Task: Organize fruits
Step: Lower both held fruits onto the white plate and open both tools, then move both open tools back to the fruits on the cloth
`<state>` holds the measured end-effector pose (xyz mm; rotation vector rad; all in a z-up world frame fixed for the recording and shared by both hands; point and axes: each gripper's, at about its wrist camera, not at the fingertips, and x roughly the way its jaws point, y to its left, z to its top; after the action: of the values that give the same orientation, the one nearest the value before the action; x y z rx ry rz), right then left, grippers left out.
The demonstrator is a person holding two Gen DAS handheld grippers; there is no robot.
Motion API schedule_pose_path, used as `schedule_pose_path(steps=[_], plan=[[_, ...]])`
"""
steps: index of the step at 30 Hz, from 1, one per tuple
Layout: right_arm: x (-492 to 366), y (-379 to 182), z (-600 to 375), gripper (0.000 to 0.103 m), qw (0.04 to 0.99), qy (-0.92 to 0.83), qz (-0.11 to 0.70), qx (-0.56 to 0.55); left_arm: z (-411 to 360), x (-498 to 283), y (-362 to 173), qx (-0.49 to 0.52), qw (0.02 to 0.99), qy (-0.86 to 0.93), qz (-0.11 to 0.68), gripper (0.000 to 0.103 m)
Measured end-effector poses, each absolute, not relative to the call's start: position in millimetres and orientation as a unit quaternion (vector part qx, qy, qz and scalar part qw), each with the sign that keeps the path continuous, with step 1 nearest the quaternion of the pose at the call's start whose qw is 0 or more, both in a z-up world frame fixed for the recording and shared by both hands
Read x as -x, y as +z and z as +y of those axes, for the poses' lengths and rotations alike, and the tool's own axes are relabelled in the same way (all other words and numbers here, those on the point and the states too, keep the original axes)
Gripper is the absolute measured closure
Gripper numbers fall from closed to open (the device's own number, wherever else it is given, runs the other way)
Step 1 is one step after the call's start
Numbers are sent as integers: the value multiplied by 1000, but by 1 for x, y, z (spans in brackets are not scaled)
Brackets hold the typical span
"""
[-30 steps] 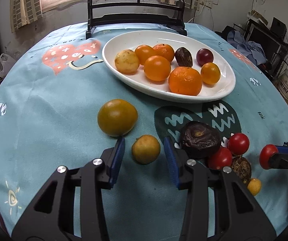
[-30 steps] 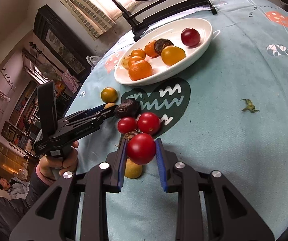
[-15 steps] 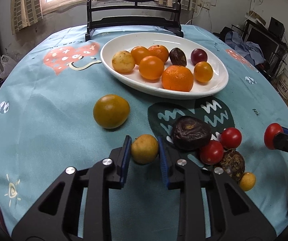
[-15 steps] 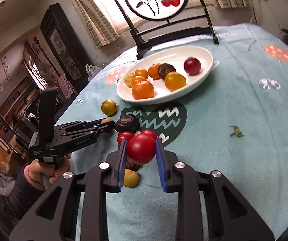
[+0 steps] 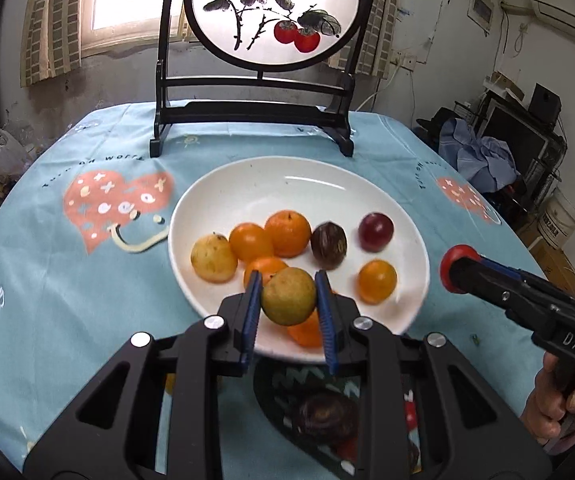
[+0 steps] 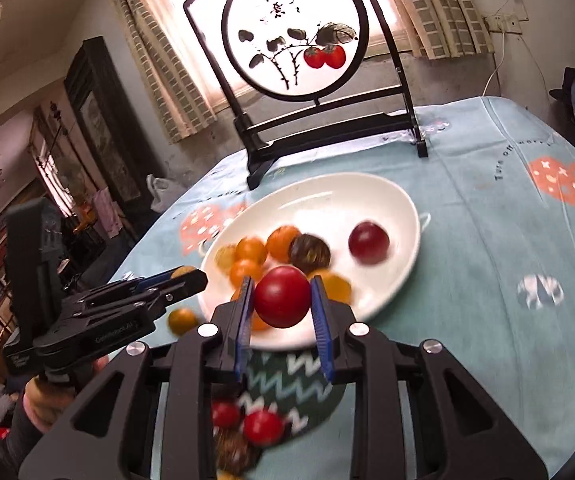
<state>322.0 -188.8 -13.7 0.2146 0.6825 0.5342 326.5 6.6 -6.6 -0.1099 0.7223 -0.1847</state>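
Your left gripper (image 5: 288,312) has its fingers (image 5: 252,312) clamped on a yellow-green fruit (image 5: 288,296), held above the near rim of the plate (image 5: 247,196). Your right gripper (image 6: 282,312) pinches a tomato (image 6: 282,297), also over the plate's near edge. Below, on the tabletop (image 5: 67,280), lie a dark wrinkled fruit (image 5: 321,416) and two more tomatoes (image 6: 262,426). In the plate sit oranges (image 5: 288,233), a yellow fruit (image 5: 213,258), a brown one (image 5: 328,245) and a plum (image 5: 375,232). Beyond stands a painted screen (image 5: 275,12).
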Motion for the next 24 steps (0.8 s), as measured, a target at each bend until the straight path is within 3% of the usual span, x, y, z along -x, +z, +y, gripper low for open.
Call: schedule_pose_path(steps=[5, 6, 8, 9, 10, 12, 24], plan=[[-359, -29, -174, 74, 899, 251, 346, -92, 8, -362, -14, 52, 928, -64, 362, 75], [-363, -31, -171, 72, 899, 250, 348, -86, 9, -365, -16, 53, 928, -55, 365, 61], [-362, -33, -172, 53, 899, 245, 354, -84, 15, -360, -17, 60, 930, -39, 361, 27], [-359, -31, -175, 44, 899, 245, 352, -89, 18, -356, -14, 64, 931, -36, 356, 25], [-355, -28, -181, 43, 900, 246, 345, -99, 21, -352, -11, 69, 931, -39, 356, 24], [-349, -22, -191, 43, 901, 243, 340, -114, 29, -341, -4, 85, 931, -42, 353, 13], [-286, -35, -183, 43, 870, 286, 396, -74, 59, -300, -22, 91, 921, 6, 379, 11]])
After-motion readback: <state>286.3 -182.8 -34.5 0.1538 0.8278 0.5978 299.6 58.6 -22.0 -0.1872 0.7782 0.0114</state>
